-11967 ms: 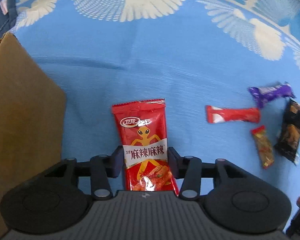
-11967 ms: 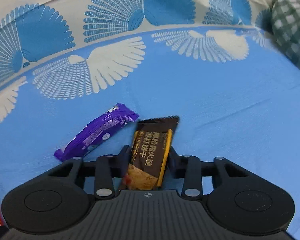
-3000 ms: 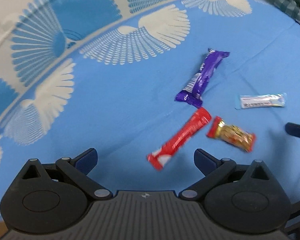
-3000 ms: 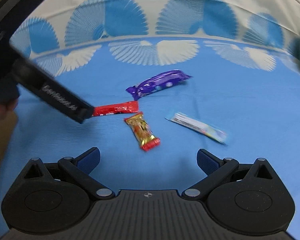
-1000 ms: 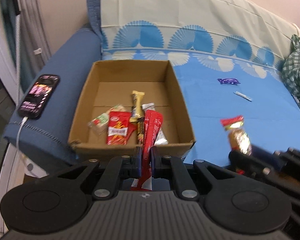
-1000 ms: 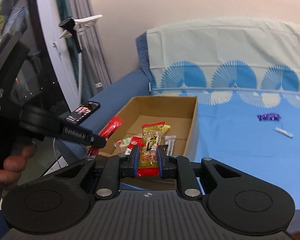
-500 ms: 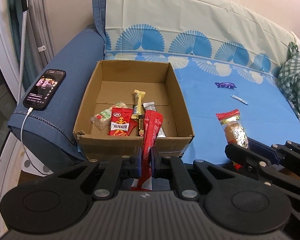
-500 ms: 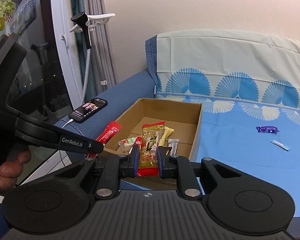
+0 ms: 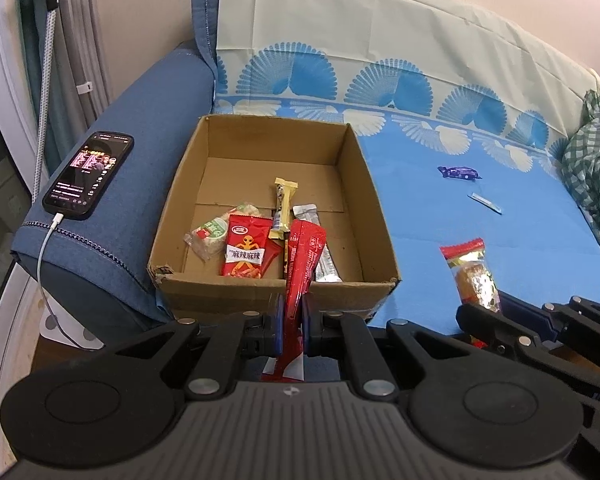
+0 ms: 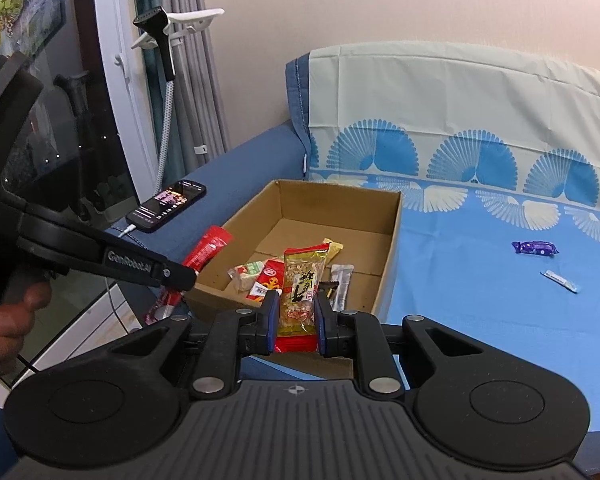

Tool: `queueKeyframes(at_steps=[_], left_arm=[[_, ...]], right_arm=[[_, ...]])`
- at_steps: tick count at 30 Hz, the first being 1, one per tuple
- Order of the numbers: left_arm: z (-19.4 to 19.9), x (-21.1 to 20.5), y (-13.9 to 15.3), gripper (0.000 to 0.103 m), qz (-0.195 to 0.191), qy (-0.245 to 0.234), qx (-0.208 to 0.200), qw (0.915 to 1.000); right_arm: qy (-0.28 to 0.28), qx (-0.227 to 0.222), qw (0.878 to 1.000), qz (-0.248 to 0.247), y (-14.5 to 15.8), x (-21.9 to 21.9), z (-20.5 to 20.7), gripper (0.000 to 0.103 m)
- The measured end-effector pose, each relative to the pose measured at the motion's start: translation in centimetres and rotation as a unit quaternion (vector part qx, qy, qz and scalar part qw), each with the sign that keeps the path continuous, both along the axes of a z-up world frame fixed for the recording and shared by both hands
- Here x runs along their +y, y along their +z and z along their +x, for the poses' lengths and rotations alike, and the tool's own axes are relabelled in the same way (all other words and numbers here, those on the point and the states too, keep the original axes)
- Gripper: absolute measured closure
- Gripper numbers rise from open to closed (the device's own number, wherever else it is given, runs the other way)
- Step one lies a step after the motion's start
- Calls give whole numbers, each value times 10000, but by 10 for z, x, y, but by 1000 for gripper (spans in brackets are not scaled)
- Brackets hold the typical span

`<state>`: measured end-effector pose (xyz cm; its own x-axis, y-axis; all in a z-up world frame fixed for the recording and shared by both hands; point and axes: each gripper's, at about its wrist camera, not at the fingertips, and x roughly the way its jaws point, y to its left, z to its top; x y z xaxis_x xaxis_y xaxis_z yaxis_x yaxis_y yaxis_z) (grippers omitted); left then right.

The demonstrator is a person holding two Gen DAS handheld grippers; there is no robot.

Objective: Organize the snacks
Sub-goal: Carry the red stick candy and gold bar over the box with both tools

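Gripping a long red snack stick (image 9: 303, 256), the left claw (image 9: 291, 322) holds it upright by its lower end in front of the near wall of an open cardboard box (image 9: 376, 208), its pads pressed narrow on the wrapper. The right claw (image 10: 296, 318) is closed on a clear peanut-candy packet (image 10: 302, 280) with red ends, held upright just short of the same box; in the left wrist view that packet shows to the right of the box, above the blue sheet (image 9: 440, 216). The box sits on a sofa, against the dark blue armrest (image 9: 112, 208). Inside it lie a red spicy-strip bag (image 9: 246, 252), a pale wrapped cake with a green label (image 9: 210, 236), a yellow bar (image 9: 283, 208) and a silver sachet (image 9: 324, 264). Well apart on the sheet, farther back, lie a purple candy bar (image 9: 460, 173) and, near it, a thin white-and-blue sachet (image 9: 485, 202). A phone (image 9: 89, 170) with a lit screen rests on the armrest, a white cable plugged into its near end. In the right wrist view a hand (image 10: 8, 312) grips the handle of the left tool at the left edge.
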<state>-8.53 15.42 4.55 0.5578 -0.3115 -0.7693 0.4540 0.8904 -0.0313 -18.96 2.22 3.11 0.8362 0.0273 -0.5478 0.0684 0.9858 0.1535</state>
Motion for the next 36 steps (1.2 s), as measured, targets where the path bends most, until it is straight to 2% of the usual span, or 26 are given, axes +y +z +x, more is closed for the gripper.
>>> queueKeyframes(at_steps=[14, 24, 36], left_arm=[[65, 1, -12, 93, 102, 244, 187, 9995], [119, -8, -29, 93, 237, 328, 347, 9986], [191, -32, -57, 93, 427, 377, 476, 9972]], right_arm=[[-45, 357, 9993, -86, -15, -7, 51, 84], [59, 532, 9985, -147, -28, -15, 109, 83], [57, 759, 9971, -98, -60, -37, 183, 83]])
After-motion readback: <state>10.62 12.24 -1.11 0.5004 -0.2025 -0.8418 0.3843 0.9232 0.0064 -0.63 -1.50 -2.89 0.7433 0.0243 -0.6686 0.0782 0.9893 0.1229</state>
